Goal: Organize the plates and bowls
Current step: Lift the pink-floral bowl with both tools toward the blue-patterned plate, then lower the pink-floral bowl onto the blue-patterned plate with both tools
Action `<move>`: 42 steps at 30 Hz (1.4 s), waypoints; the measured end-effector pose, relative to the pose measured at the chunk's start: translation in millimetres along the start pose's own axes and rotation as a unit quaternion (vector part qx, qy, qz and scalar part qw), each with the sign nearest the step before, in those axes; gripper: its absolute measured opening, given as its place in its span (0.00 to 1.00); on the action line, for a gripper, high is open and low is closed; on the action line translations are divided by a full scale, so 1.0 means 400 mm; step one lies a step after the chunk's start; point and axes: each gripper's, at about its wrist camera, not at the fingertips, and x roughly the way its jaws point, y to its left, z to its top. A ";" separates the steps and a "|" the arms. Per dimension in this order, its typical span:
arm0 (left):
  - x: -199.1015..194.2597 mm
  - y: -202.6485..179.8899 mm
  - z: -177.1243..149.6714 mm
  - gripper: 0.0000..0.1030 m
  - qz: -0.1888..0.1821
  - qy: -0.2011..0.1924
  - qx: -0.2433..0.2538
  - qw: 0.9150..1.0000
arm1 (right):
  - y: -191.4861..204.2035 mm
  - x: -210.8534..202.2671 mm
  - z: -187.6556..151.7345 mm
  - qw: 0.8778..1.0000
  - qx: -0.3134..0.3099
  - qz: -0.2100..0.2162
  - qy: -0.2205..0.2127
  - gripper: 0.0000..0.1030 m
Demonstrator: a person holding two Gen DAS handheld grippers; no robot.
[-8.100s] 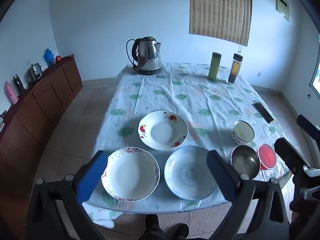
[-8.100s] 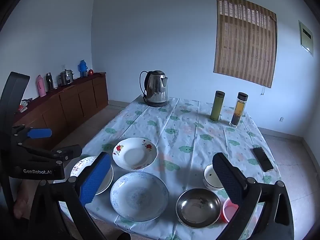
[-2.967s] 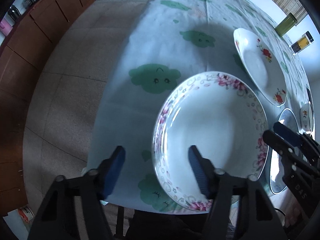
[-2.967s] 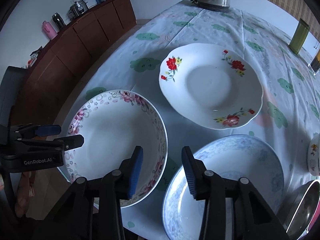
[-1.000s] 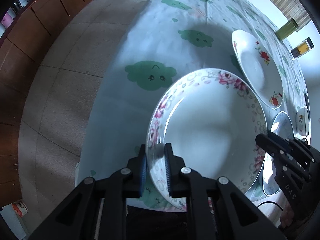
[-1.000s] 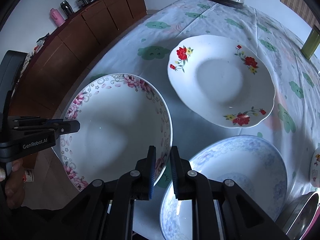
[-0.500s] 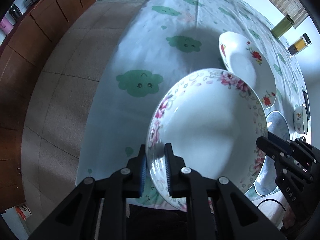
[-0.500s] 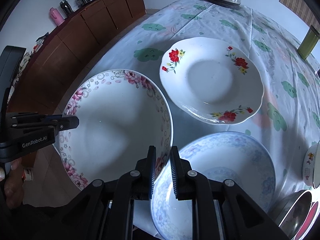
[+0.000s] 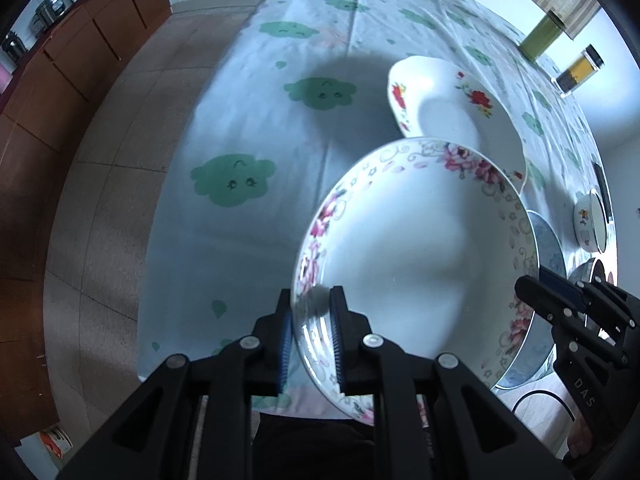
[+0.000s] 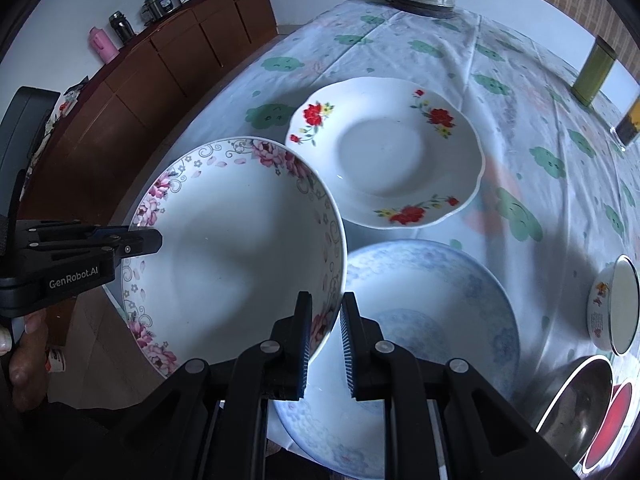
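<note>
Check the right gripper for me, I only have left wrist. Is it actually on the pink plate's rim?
Observer: Yes. The right gripper has one finger inside and one outside the pink plate rim, closed on it.
Operator: What's under that side? The plate blocks me.
Observer: The blue plate. The pink plate's edge overlaps its left edge.
Operator: Anything right of the blue one?
Observer: A steel bowl, with a red dish beside it.
</note>
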 end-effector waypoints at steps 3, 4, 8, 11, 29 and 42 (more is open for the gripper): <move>0.002 -0.026 0.000 0.14 0.000 0.000 0.007 1.000 | -0.015 -0.009 -0.012 1.000 0.006 -0.004 -0.001 0.15; 0.000 -0.030 -0.001 0.14 -0.001 0.001 0.008 1.000 | -0.020 -0.012 -0.014 1.000 0.007 -0.004 -0.001 0.15; -0.015 -0.054 -0.003 0.14 0.001 -0.006 0.017 1.000 | -0.033 -0.027 -0.024 1.000 0.012 -0.008 -0.007 0.15; -0.020 -0.066 -0.003 0.14 0.004 -0.010 0.022 1.000 | -0.042 -0.036 -0.029 1.000 0.015 -0.010 -0.011 0.15; -0.018 -0.151 -0.004 0.14 -0.001 -0.009 0.051 0.999 | -0.104 -0.061 -0.072 0.999 0.037 -0.021 -0.013 0.15; -0.015 -0.204 -0.006 0.14 -0.009 -0.007 0.073 0.997 | -0.146 -0.073 -0.107 0.998 0.055 -0.033 -0.009 0.15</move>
